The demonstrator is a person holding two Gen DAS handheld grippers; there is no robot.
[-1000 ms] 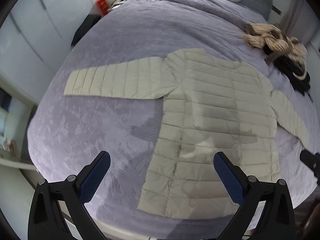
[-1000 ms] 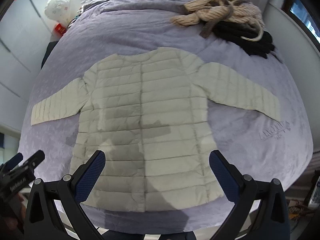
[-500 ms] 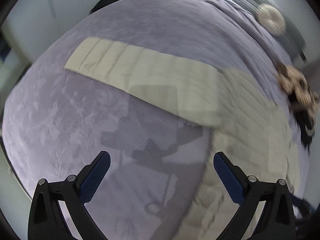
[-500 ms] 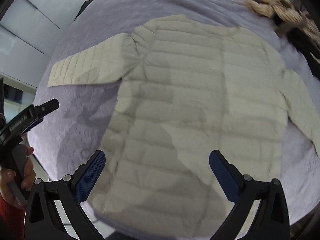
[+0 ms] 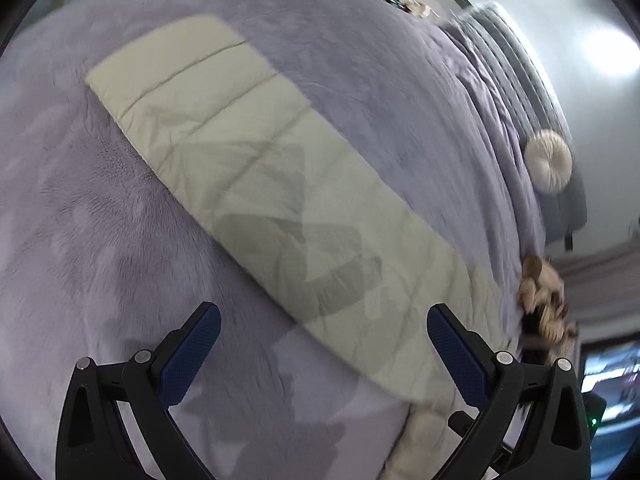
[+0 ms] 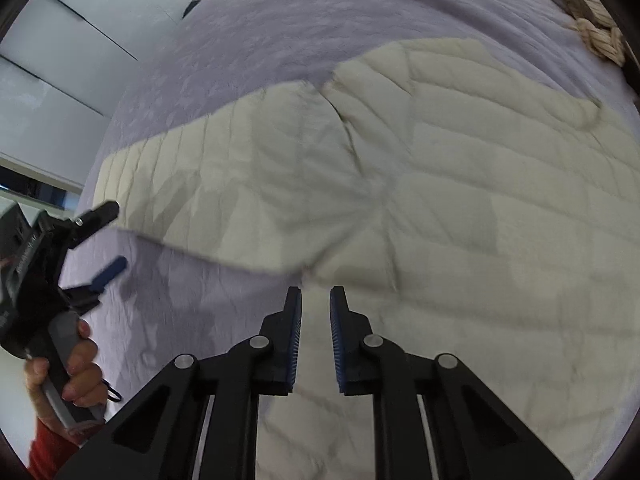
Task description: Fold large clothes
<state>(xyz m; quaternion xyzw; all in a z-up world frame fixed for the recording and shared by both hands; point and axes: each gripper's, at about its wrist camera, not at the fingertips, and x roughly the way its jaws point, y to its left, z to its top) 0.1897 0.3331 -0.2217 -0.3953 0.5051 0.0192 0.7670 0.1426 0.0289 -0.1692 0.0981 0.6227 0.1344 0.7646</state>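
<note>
A cream quilted puffer jacket [image 6: 460, 184] lies flat on a lilac bedspread [image 6: 280, 28]. Its left sleeve [image 5: 256, 184] stretches out across the left wrist view. My left gripper [image 5: 320, 332] is open and empty, low over the sleeve near its middle. It also shows in the right wrist view [image 6: 104, 240], held in a hand beside the sleeve's cuff end. My right gripper [image 6: 315, 300] hangs just above the jacket's armpit, jaws narrowed to a small gap with nothing between them.
A pile of beige knitwear and dark clothes [image 5: 548, 304] lies on the bed's far side, also in the right wrist view [image 6: 596, 36]. A round white cushion [image 5: 548, 164] sits by the grey headboard. White cupboards [image 6: 60, 60] stand beside the bed.
Both grippers dropped closer to the bed and moved left. The left one now hovers over the sleeve. The right gripper's jaws went from wide open to nearly closed at the armpit.
</note>
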